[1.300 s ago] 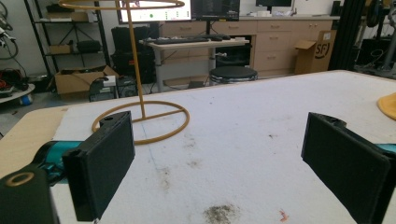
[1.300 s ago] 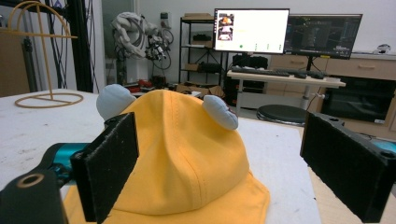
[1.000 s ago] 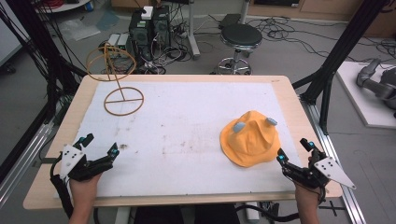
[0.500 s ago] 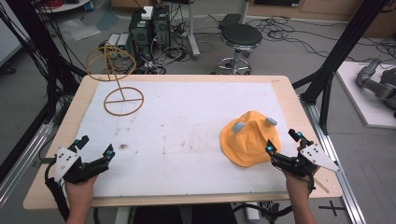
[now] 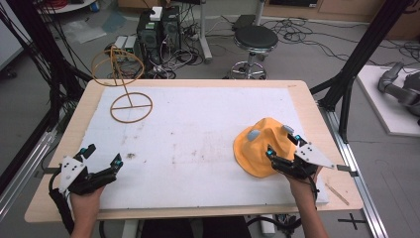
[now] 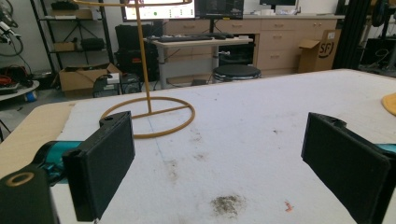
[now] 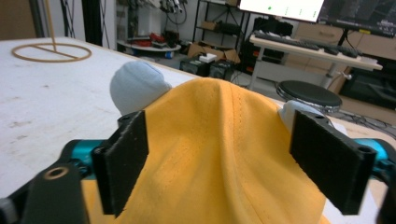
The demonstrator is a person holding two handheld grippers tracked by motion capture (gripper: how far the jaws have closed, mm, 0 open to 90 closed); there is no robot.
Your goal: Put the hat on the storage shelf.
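Cap (image 5: 262,146) sits near the table's right edge (image 5: 317,114), its near rim between our right gripper's (image 5: 283,147) wide jaws, while our left gripper (image 5: 101,154) gapes wide over bare white board (image 5: 198,129).

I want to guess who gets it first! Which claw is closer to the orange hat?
The right claw. Its open jaws reach over the near edge of the orange hat. The left claw is far across the table, near the front left corner, pointing at bare white mat.
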